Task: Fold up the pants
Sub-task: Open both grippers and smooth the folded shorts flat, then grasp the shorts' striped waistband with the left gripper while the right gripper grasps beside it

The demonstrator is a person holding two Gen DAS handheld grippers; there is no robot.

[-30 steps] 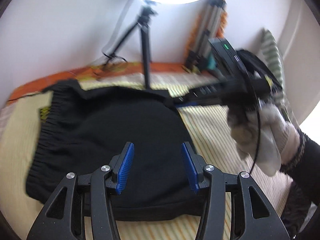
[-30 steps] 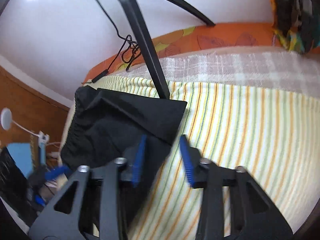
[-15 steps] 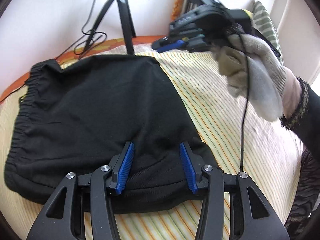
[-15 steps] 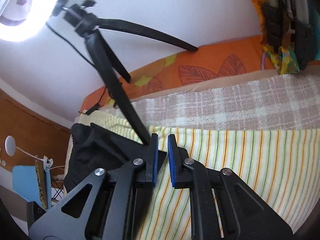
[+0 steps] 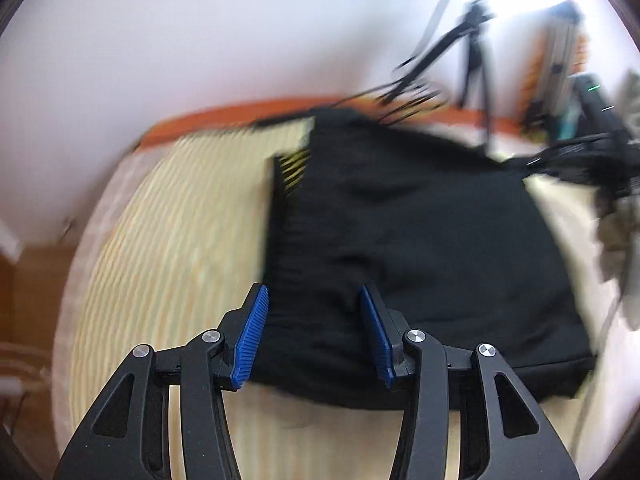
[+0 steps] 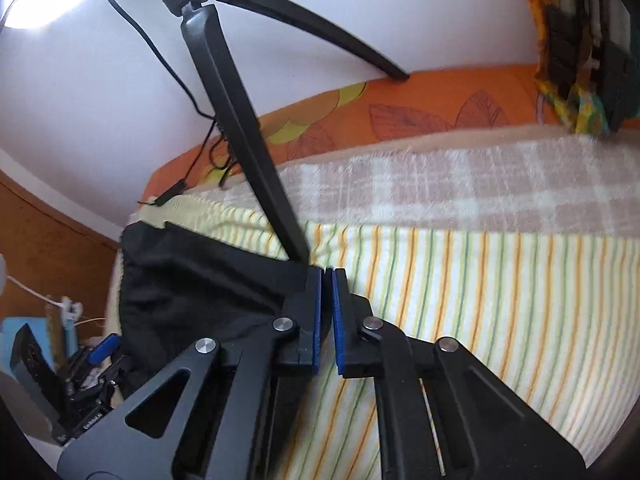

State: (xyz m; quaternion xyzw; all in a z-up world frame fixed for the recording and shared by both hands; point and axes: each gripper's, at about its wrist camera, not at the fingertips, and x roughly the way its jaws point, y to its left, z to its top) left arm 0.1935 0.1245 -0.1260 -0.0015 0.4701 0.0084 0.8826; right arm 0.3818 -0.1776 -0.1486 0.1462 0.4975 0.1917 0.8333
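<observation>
- One striped sheet (image 6: pixel 500 300) covers the bed, and everything else is placed against it; its stripes run yellow, orange and green on white.
- Beyond the sheet's far edge lies a checked blanket (image 6: pixel 460 192), and past that an orange leaf-print cover (image 6: pixel 420 104) runs along the white wall.
- On the sheet lie the black pants (image 5: pixel 420 240), folded into a rough block, with a ribbed, gathered band along the side nearer the sheet's left part. The left wrist view is blurred, so finer creases cannot be read.
- A black tripod (image 6: pixel 236 112) stands at the sheet's far edge, one leg planted just behind the pants' far corner, another reaching to the orange cover; a thin cable hangs beside it.
- Off the sheet's right end, a bundle of patterned cloth (image 6: pixel 568 60) hangs against the wall.
- The left gripper (image 5: pixel 316 332) hovers at the pants' near edge over the sheet, its blue pads spread wide apart with black cloth showing between them; whether the tips touch the fabric cannot be told.
- The right gripper (image 6: pixel 327 316) sits at the pants' far corner, where cloth meets sheet, beside the tripod foot. Its pads are drawn almost together with a thin slit left, and whether any cloth is pinched in that slit cannot be told.
</observation>
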